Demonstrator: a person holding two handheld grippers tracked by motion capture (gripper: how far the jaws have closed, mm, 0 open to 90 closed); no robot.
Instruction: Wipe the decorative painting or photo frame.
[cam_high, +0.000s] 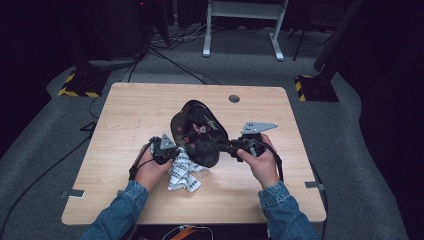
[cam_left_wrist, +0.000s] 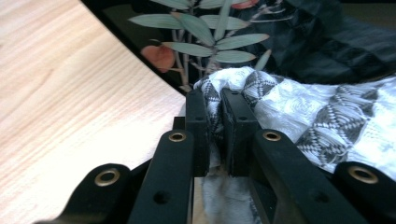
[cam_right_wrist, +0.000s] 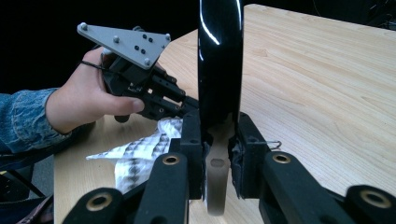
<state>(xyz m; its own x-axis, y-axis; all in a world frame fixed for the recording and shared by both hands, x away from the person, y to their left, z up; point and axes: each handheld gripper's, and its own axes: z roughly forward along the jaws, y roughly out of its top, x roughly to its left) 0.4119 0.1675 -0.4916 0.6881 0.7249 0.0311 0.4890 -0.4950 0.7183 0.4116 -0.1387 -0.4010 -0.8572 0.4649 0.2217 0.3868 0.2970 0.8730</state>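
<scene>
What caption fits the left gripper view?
Left gripper pinches a patterned cloth against a black leaf-painted tray.

My denim sleeves (cam_high: 120, 210) are blue. My 2 black grippers have brass-ringed holes, and a grey three-cornered plate (cam_high: 258, 127) with dark screws tops my right gripper (cam_right_wrist: 218, 135).

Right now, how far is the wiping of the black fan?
Done: right gripper is shut on the fan, held on edge; left gripper is shut on the patterned cloth. In hand: cloth meets the fan's painted face. Left: how much remains I cannot tell.
</scene>
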